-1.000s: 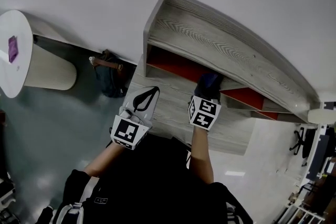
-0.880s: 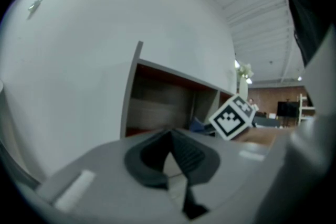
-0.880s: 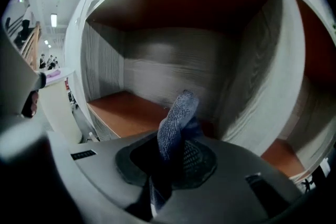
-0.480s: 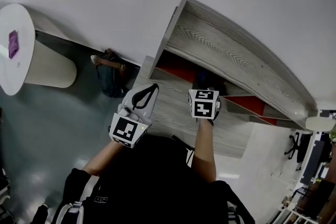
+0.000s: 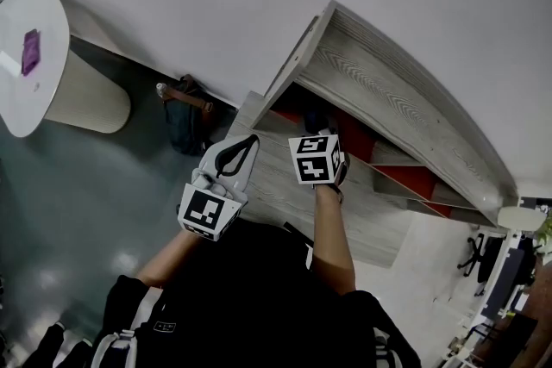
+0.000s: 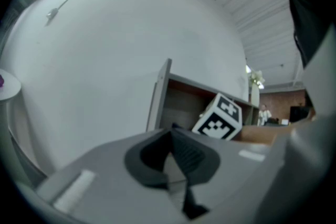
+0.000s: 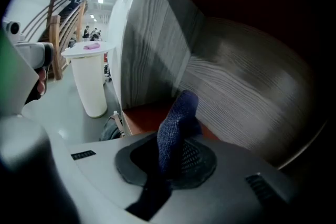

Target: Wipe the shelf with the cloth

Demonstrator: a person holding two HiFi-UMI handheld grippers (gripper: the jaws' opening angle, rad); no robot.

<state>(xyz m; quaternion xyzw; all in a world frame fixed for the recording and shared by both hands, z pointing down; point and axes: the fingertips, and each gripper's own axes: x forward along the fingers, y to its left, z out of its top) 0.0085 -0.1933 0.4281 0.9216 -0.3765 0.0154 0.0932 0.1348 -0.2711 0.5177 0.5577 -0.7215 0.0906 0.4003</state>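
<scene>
While the right tongs, clamped on the cloth, are reaching into the shelf, the left tongs are idling closed and empty, with wiping seemingly midway.

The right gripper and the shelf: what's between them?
A blue cloth, pinched by the right gripper, reaches toward the shelf; the right gripper view shows it.

You are holding a dark blue knitted cloth in your right gripper, jaws pinching its lower end. The cloth is standing upright inside the end compartment of the grey wood-grain shelf, rising above the compartment's red floor.
</scene>
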